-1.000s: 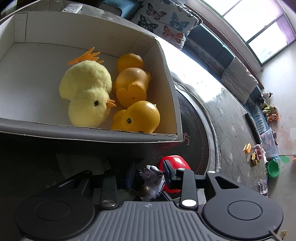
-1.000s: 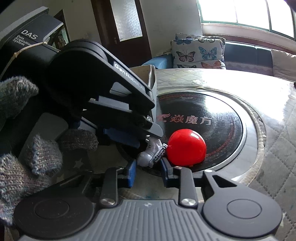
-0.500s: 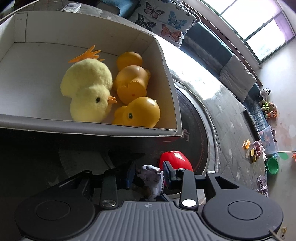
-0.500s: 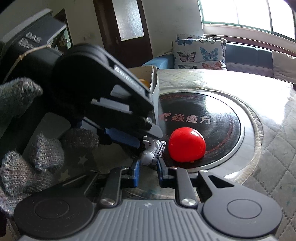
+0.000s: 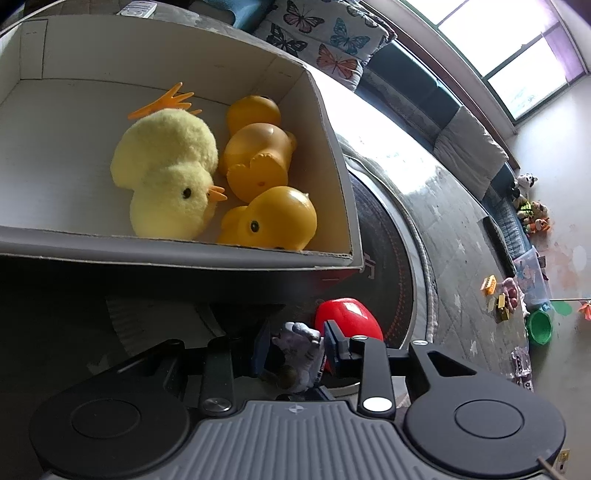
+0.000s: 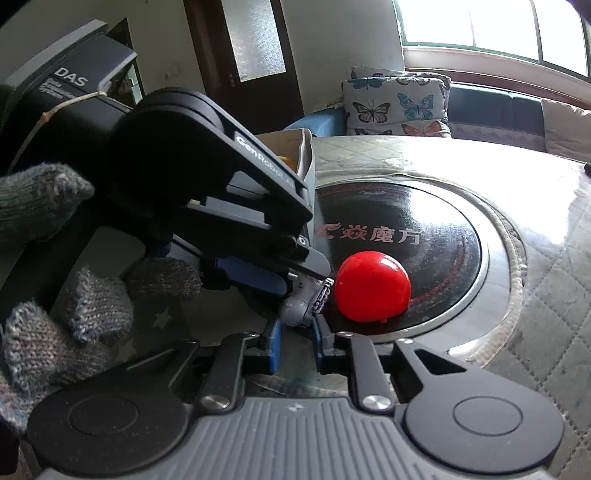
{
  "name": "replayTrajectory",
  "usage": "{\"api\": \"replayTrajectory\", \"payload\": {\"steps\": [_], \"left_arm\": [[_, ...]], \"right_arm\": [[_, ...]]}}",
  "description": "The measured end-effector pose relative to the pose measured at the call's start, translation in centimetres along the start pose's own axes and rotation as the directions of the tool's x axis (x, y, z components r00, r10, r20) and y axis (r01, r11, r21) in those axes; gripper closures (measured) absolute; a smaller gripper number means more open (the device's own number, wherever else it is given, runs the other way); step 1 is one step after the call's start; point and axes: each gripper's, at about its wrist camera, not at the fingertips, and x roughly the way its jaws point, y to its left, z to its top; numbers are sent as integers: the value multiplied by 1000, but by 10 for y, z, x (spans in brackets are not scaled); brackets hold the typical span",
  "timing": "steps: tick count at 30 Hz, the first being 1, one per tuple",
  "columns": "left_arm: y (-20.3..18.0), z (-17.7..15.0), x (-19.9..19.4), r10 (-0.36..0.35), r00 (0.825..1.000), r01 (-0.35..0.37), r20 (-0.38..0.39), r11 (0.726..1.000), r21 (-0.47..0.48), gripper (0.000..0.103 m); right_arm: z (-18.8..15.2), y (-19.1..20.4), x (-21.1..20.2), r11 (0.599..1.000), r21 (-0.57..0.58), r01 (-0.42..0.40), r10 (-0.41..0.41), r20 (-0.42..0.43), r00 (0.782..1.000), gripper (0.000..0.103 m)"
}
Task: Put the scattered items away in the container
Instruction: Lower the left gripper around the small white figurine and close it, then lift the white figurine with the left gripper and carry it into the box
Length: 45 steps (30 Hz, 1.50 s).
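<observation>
A small grey plastic figurine (image 5: 299, 349) is pinched between the nearly closed left gripper (image 5: 295, 350) – apparently for lifting into the open cardboard box (image 5: 332, 155) just above; the right gripper (image 6: 295, 332) flanks it, contact unclear.

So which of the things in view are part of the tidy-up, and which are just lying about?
Part of the job:
- cardboard box
- plush chick and rubber ducks, already in the box
- small grey figure, between the left gripper fingers
- red ball

Lying about:
- butterfly cushion
- remote control
- toys on the floor
</observation>
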Motion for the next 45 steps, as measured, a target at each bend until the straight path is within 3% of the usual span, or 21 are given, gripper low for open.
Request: {"api": "replayTrajectory", "payload": {"steps": [7, 12, 19, 34, 45], "left_arm": [[2, -4, -7, -6, 1000, 6, 11, 1000, -7, 71], [0, -2, -11, 1, 999, -1, 34, 1000, -1, 71], [0, 0, -8, 2, 1000, -2, 25, 1000, 4, 69], [2, 0, -1, 0, 1000, 0, 8, 1000, -4, 69], [9, -8, -6, -36, 999, 36, -3, 999, -1, 75]], "right_arm": [[-5, 8, -5, 1000, -14, -6, 6, -1, 1000, 91], [0, 6, -3, 999, 17, 30, -30, -1, 1000, 75], [6, 3, 7, 999, 34, 24, -24, -8, 1000, 72], [8, 9, 0, 1000, -10, 5, -5, 1, 1000, 77], [3, 13, -6, 1000, -13, 8, -8, -3, 1000, 77]]}}
